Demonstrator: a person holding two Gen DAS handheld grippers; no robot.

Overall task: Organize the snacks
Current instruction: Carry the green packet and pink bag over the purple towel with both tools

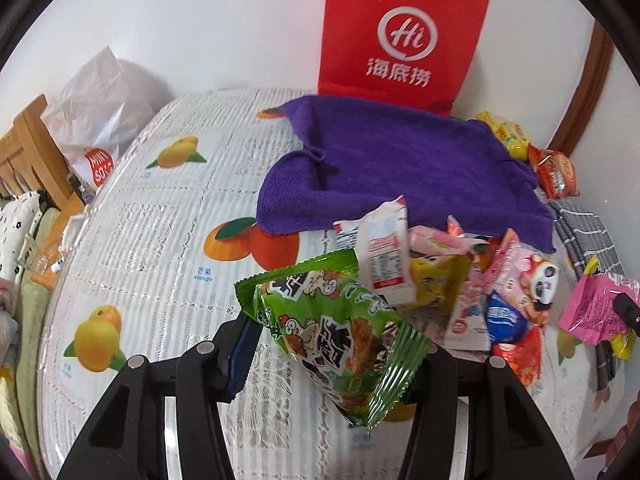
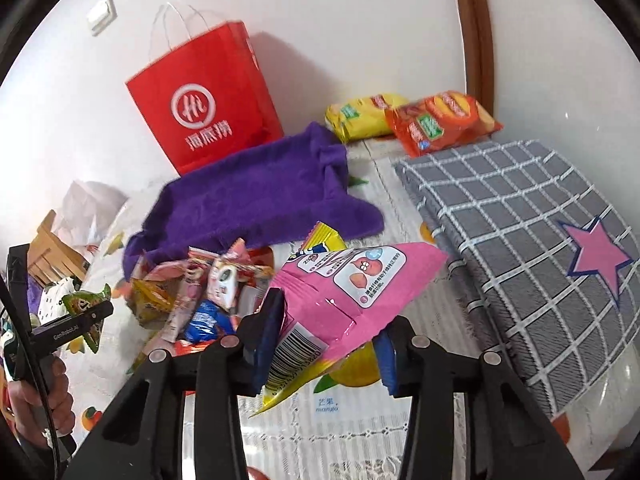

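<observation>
My left gripper [image 1: 336,344] is shut on a green snack packet [image 1: 340,328] and holds it above the table; it also shows in the right wrist view [image 2: 86,306]. My right gripper [image 2: 330,332] is shut on a pink snack packet [image 2: 352,284], lifted off the table; it shows at the right edge of the left wrist view [image 1: 592,312]. A pile of mixed snack packets [image 1: 460,280] lies on the fruit-print tablecloth [image 1: 160,240] just in front of a purple towel [image 1: 400,164]. The pile also shows in the right wrist view [image 2: 208,296].
A red paper bag [image 2: 204,104] stands against the wall behind the towel. A yellow packet [image 2: 364,114] and an orange packet [image 2: 440,120] lie at the back right. A grey checked cloth [image 2: 520,240] covers the table's right side. A white plastic bag [image 1: 96,120] sits far left.
</observation>
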